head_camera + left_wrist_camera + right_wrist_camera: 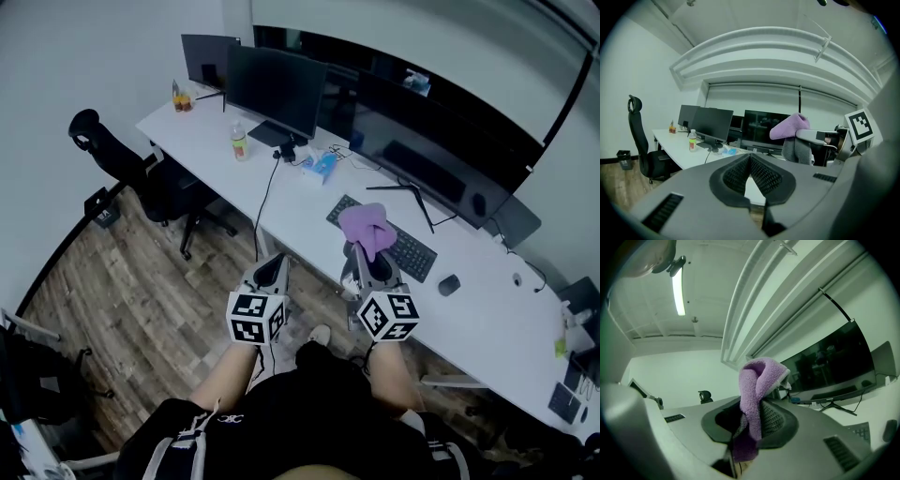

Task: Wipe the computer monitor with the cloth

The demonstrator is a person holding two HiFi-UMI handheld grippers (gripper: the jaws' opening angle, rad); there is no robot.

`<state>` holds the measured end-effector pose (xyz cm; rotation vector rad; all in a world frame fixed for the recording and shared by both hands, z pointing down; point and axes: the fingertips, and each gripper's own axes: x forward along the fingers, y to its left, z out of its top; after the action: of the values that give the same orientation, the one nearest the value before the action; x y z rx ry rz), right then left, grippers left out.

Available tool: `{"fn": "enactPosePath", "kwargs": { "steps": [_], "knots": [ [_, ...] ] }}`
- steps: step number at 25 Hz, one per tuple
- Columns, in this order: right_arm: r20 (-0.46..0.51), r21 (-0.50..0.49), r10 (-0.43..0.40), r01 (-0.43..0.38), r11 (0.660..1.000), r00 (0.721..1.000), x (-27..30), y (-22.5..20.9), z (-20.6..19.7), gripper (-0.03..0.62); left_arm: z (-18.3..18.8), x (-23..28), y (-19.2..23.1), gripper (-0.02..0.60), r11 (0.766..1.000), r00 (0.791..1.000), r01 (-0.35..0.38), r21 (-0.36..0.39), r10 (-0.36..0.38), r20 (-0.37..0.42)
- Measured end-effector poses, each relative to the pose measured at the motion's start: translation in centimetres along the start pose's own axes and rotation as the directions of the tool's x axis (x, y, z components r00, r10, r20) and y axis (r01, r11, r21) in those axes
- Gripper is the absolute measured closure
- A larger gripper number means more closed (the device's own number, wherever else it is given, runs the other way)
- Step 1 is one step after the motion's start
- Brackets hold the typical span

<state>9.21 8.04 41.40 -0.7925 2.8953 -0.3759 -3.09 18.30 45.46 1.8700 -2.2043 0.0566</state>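
Where the right gripper (752,420) is viewed along its own jaws, a purple cloth (757,390) is seen clamped between them, its folded end standing above the tips. The left gripper (750,161) is shown with jaws pressed together and nothing between them. From the head view, both grippers are seen side by side at lower centre, near the front edge of a white desk (305,211). A keyboard (412,253) and mouse (449,284) lie beyond the cloth. The wide dark monitor (422,141) stands at upper right, apart from the cloth; a smaller monitor (275,89) and bottle (240,142) are seen at upper centre.
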Motion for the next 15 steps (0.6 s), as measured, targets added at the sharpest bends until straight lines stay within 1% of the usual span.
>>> {"fn": "enactPosePath", "kwargs": {
  "steps": [9, 15],
  "knots": [
    [0.012, 0.004, -0.022, 0.022, 1.0, 1.0, 9.3, -6.7, 2.6, 0.497, 4.5, 11.4, 2.0, 0.569, 0.999, 1.0, 0.031, 0.031, -0.031, -0.002],
    [0.027, 0.019, -0.071, 0.071, 0.997, 0.997, 13.9, -12.6, 4.0, 0.497, 6.6, 19.2, 2.2, 0.569, 0.996, 0.998, 0.064, 0.06, -0.062, -0.023]
  ]
}}
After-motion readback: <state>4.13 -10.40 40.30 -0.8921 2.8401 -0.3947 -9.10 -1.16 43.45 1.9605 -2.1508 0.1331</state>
